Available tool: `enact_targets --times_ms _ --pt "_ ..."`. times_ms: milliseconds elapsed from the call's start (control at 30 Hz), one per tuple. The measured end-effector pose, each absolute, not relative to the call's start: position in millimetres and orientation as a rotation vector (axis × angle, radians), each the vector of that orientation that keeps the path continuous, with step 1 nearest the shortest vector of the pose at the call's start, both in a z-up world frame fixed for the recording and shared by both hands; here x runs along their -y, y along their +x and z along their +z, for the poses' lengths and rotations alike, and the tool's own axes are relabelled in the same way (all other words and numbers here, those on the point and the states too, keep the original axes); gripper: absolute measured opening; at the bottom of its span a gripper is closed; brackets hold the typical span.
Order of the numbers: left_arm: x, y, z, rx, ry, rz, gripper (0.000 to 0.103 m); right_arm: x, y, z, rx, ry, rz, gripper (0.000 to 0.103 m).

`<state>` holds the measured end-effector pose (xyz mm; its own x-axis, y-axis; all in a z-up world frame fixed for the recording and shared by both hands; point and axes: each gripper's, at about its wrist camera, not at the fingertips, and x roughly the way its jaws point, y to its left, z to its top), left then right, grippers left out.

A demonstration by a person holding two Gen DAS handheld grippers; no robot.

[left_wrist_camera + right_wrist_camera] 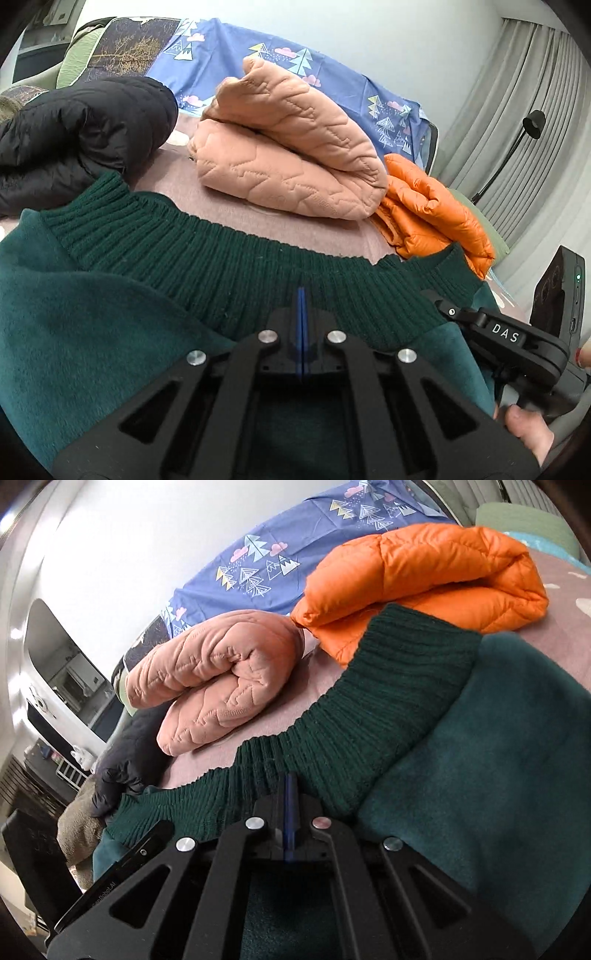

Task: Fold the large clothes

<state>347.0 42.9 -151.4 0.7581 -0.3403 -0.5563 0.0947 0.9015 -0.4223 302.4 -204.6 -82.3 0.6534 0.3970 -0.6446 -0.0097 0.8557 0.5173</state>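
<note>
Bed (229, 192) with folded jackets; left tongs (302, 306), right tongs (289, 794) clamped on green sweater (92, 314) ribbed hem; step: grasp made; next: lift together, fold over

The left gripper (302, 295) is matte black, with two wide arms cut by long triangular slots and four round silver screws across the near end. Its fingers carry thin blue pads (301, 332), pressed flat together. The right gripper (290, 779) is built the same: black slotted arms, four silver screws, blue pads. Seen from the left wrist, its black side arm bears white letters "DAS" (505, 332) and a small screw; a green light (578, 276) glows on the black box at far right.
</note>
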Motion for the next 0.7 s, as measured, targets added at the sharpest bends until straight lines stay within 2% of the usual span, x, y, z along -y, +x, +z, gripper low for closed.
enact_targets --times_ms 200,267,300,367,400,433,467,500,700 --pt "-35.9 347.7 -148.7 -0.680 -0.360 -0.227 0.003 203.8 306.9 -76.5 -0.891 0.513 0.255 0.000" --pt "-31.7 345.9 -143.4 -0.693 -0.324 -0.211 0.003 212.6 299.3 -64.9 -0.920 0.560 0.290 0.003" --pt "-29.6 345.2 -140.1 -0.702 -0.307 -0.203 0.003 218.0 292.4 -58.4 -0.916 0.575 0.286 0.008" --pt "-26.5 340.3 -129.8 -0.721 -0.277 -0.192 0.003 235.4 268.8 -40.6 -0.869 0.617 0.281 0.031" --pt "-25.5 336.8 -124.5 -0.719 -0.274 -0.192 0.010 248.5 250.6 -30.4 -0.829 0.632 0.254 0.057" --pt "-24.9 333.3 -120.5 -0.713 -0.273 -0.184 0.020 260.4 233.4 -22.9 -0.791 0.651 0.236 0.067" --pt "-23.7 326.2 -112.9 -0.695 -0.268 -0.168 0.040 271.9 217.9 -17.8 -0.766 0.672 0.232 0.067" --pt "-22.3 319.3 -106.7 -0.672 -0.261 -0.161 0.046 286.8 200.0 -14.7 -0.755 0.707 0.229 0.067" --pt "-23.1 278.5 -78.5 -0.613 -0.263 -0.216 0.049 364.8 119.9 -43.0 -0.764 1.005 0.122 0.072"
